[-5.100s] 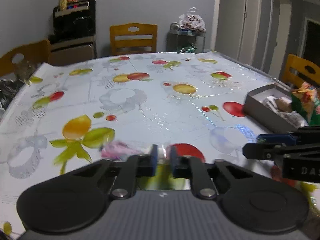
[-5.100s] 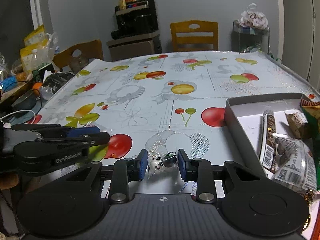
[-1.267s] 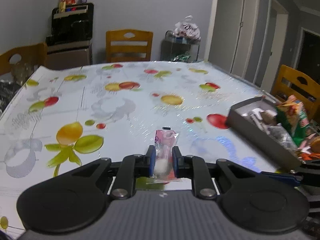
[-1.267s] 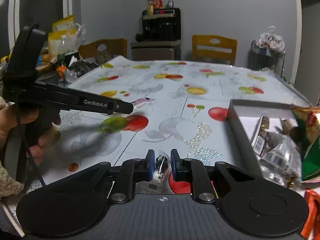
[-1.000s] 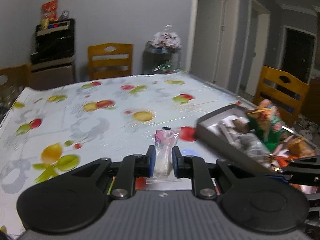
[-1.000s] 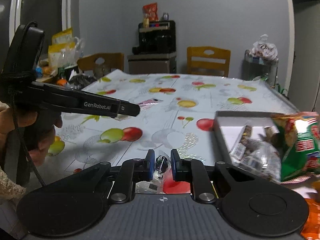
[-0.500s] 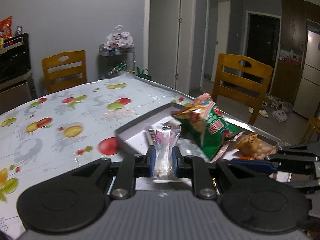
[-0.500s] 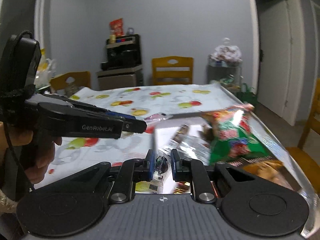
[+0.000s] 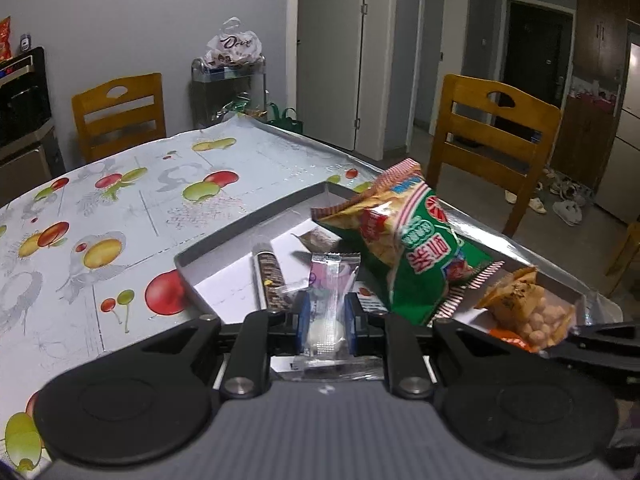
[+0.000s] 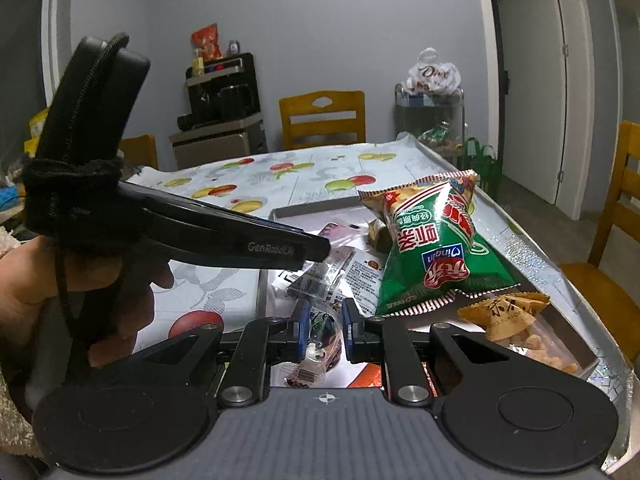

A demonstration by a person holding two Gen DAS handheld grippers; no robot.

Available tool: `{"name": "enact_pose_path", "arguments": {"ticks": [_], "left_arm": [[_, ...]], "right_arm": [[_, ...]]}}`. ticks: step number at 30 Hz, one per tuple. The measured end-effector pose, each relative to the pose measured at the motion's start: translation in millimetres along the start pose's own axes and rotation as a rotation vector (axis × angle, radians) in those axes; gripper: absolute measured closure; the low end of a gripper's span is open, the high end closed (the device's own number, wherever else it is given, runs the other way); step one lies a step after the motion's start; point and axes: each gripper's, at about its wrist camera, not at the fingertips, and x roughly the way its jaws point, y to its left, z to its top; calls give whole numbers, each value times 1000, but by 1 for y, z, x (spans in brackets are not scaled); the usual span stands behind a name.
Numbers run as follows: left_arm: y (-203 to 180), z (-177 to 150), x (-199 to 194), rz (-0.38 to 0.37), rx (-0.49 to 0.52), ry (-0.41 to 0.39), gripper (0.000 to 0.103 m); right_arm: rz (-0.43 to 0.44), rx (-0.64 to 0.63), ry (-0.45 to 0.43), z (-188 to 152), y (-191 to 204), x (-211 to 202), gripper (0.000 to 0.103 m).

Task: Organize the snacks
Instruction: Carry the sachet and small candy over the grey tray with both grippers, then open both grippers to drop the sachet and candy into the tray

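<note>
**Pink Candy and Clear Candy Hang Over the Grey Box**

Pink and clear plastic wraps the small candy packet (image 9: 326,312) with a white sweet inside. The left gripper (image 9: 325,318) is squeezed tight on it. A little over a second ago this packet was out over the middle of the table. Now it hangs above the near left corner of the flat grey cardboard box (image 9: 224,246).

The right gripper (image 10: 323,332) is pinched shut on a small clear wrapper with a dark sweet (image 10: 320,330). It too has come from the open table and now hangs over the near edge of the box.

That means the carrying is likely done. Letting go looks like the next job.

Inside the box a big green and red chip bag (image 9: 404,240) stands tipped up toward the far right side. A long brown snack stick (image 9: 269,280) lies by the left wall. An orange bag of little round nuts (image 9: 528,308) sits in the near right corner.

The box rests by the right edge of the table with the shiny fruit-print cloth (image 9: 120,208). A yellow wooden chair (image 9: 492,136) stands past that edge.
</note>
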Motion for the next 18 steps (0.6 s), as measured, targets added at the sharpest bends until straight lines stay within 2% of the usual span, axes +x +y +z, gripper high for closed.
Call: {"name": "enact_pose_path", "arguments": {"ticks": [2, 4, 6, 8, 10, 11, 12, 13, 18], "left_arm": [[-3, -1, -3, -3, 17, -2, 87], [-5, -2, -6, 1, 28, 2, 84], [-6, -3, -10, 4, 32, 11, 76], [-6, -3, -13, 16, 35, 7, 63], [-5, -4, -18, 35, 37, -15, 37], [-5, -4, -21, 36, 36, -22, 28], [-4, -5, -23, 33, 36, -29, 15], [-3, -5, -26, 31, 36, -36, 11], [-1, -9, -34, 29, 50, -25, 11]], "right_arm": [[0, 8, 5, 0, -1, 1, 80], [-9, 20, 6, 0, -3, 2, 69], [-13, 37, -1, 0, -4, 1, 44], [-19, 35, -11, -1, -2, -1, 36], [-28, 25, -17, 0, 0, -4, 31], [-30, 23, -23, 0, 1, -5, 25], [-30, 22, -30, 0, 2, -7, 22], [-32, 21, -32, 0, 3, -8, 22], [-38, 42, -22, 1, 4, -8, 16]]}}
